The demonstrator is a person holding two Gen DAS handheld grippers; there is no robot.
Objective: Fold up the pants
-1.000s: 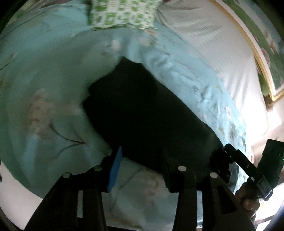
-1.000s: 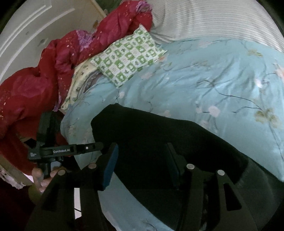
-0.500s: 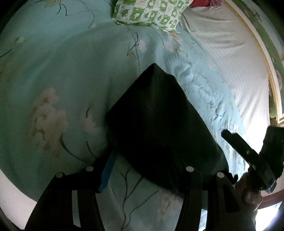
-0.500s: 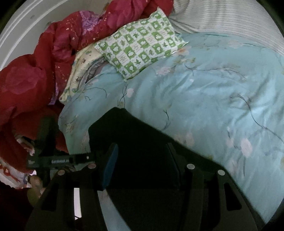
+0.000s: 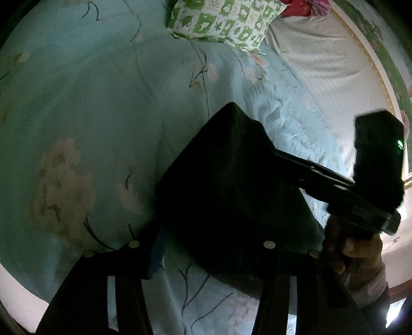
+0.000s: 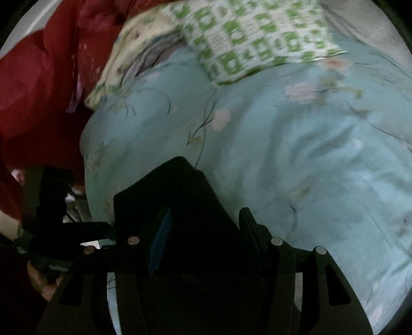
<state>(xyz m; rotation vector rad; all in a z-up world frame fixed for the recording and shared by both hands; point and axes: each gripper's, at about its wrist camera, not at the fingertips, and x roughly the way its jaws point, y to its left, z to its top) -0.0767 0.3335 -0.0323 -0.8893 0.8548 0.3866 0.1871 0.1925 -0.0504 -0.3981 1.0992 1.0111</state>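
I am looking down at the black, soft fabric pants (image 5: 231,185), which are lying as a compact, already-doubled bundle on the pale turquoise floral bedspread (image 5: 90,116), near the front edge of the bed. A green-and-white checked pillow (image 5: 221,23) is sitting well beyond them, with a crumpled red quilt (image 6: 38,90) piled off to the side.

My left gripper (image 5: 206,247) is reaching in with its jaws standing wide apart, the blue-padded finger (image 5: 157,252) over the bedspread just beside the bundle's edge and the other finger dark against the black cloth. I am not seeing any fabric pinched between them. My right gripper (image 6: 203,237) is also standing spread, both fingers straddling the near part of the bundle; whether the pads are touching the cloth I cannot tell, because everything there is black on black.

I am judging this as a late step: the pants are reading as a short thick packet, so I am either lining up one more fold or squaring the stack.

For the next move I am planning to lower both tools onto the near edge, close on all the layers together, and carry that edge evenly toward the pillow side, keeping both hands level so the slack cloth is not skewing or sliding.
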